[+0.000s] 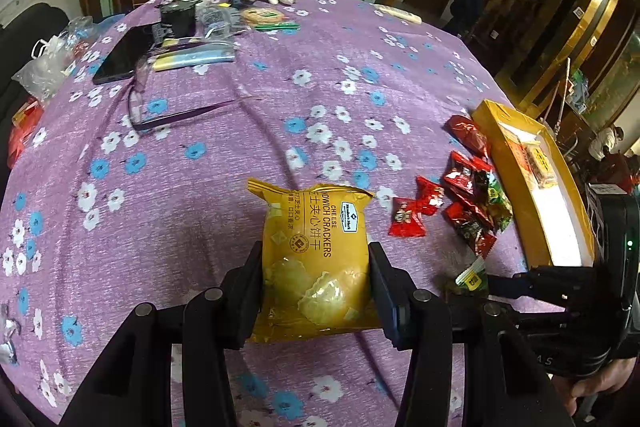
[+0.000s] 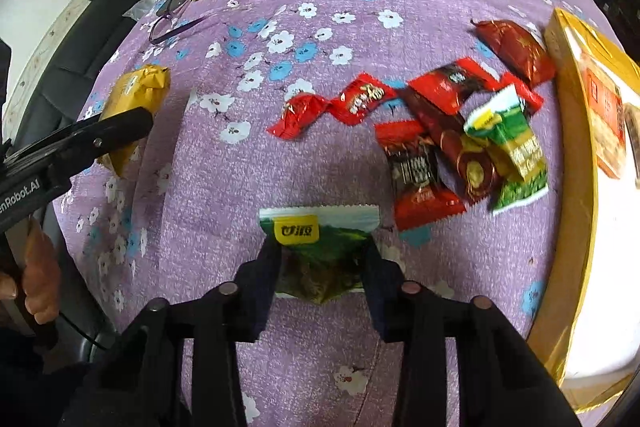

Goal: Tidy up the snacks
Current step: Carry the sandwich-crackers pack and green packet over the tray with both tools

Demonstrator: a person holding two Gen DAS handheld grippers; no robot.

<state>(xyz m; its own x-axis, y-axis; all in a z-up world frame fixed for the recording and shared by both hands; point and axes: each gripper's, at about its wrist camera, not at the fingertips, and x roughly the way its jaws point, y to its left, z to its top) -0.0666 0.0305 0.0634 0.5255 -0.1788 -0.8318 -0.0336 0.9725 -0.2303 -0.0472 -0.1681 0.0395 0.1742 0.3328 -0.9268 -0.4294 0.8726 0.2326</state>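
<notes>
- The left gripper [image 1: 316,283] is clamped on a yellow foil packet of cheese sandwich crackers [image 1: 314,259]; its two black fingers [image 1: 250,287] press the packet's long sides, and the packet's upper half sticks out beyond the fingertips.
- The right gripper [image 2: 320,267] is closed on a small green sachet with a yellow label [image 2: 320,247], pads against both its edges, the sachet's white serrated top edge just past the tips.
- The landmark is the open gold cardboard box with a white inside [image 2: 576,187], at the right edge of the purple flowered tablecloth [image 2: 320,27].
- A heap of red-wrapped sweets and one green-and-yellow sachet [image 2: 460,131] lies just beside the box's left wall.
- The held green sachet sits left of the box, nearer the camera than the heap.
- The cracker packet is well apart from the box, farther left.
</notes>
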